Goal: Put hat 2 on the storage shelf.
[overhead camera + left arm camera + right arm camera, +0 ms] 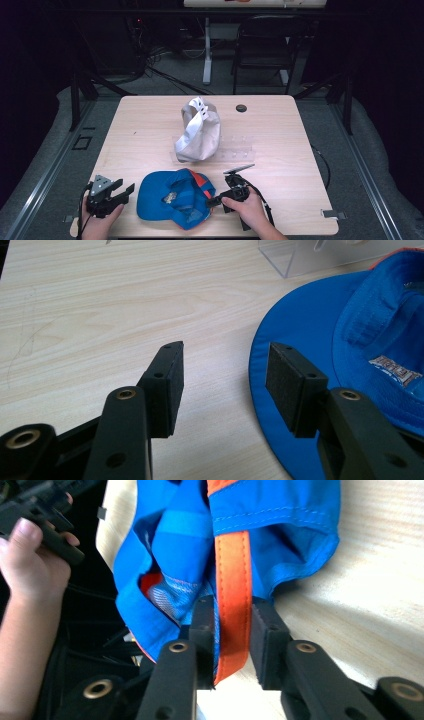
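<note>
Blue cap (172, 197) lies upside down at the near table (140, 125) edge, about 6 o'clock from the beige cap (200, 132). Right gripper (232, 630): jaws closed onto the orange strap (232, 580) at the cap's 3 o'clock side; the pads look pressed to it. Left gripper (225, 382): jaws wide apart, nothing between them, brim (295, 330) just beside at its 9 o'clock edge.

Judgement: cap is light, soft, floppy; crown will sag. The strap alone gives a weak hold; the stiffer brim is the better second point.
</note>
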Tool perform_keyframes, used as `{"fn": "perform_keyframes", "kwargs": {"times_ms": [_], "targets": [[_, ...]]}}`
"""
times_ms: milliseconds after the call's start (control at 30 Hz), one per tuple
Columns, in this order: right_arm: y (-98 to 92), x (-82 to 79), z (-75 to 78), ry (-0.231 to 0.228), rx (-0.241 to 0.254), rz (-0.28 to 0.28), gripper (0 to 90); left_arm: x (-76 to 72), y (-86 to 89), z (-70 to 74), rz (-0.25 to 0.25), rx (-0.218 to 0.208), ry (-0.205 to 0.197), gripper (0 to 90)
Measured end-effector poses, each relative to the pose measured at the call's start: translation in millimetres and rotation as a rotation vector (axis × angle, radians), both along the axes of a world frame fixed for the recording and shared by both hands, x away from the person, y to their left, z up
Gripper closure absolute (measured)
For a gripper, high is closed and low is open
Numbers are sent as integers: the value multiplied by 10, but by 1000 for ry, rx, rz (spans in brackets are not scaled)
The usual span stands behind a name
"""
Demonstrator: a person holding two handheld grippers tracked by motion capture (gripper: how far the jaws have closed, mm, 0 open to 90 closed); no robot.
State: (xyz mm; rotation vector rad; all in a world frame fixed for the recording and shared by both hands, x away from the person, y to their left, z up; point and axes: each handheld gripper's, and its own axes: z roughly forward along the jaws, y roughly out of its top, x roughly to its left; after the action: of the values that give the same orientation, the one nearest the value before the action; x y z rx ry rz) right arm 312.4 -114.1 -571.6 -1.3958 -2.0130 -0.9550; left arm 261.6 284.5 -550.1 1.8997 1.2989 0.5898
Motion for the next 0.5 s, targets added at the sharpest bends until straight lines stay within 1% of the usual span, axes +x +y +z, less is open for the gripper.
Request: {"fn": "perform_keyframes", "kwargs": {"times_ms": [33,100,133,200,233,267,333,367,400,433,467,500], "targets": [[-6,-2,7,-1,10,-15,768,2,-7,2,2,2,1,502],[-20,2,23,-1,19,-24,772,8,-16,2,-4,-1,2,502],[-25,2,35,3,14,-29,773,11,-23,0,-3,-2,1,502],[-44,4,57,-2,20,-32,774,17,-30,1,-7,0,3,502],[-57,7,77,-4,12,-32,774,21,-32,4,-10,6,8,502],[-64,9,92,-4,22,-41,774,28,-40,-6,-10,-1,-2,502],[-82,12,127,-10,23,-48,775,37,-49,-1,-17,3,7,502],[-85,14,139,-10,31,-50,775,43,-56,-2,-18,4,5,502],[-95,20,154,-12,23,-41,775,51,-63,-6,-20,-1,0,502],[-92,18,166,-12,18,-46,775,56,-67,-1,-22,1,4,502],[-99,20,180,-15,12,-37,776,63,-72,1,-23,3,3,502],[-95,15,201,-13,9,-48,776,70,-78,0,-26,1,0,502]]}}
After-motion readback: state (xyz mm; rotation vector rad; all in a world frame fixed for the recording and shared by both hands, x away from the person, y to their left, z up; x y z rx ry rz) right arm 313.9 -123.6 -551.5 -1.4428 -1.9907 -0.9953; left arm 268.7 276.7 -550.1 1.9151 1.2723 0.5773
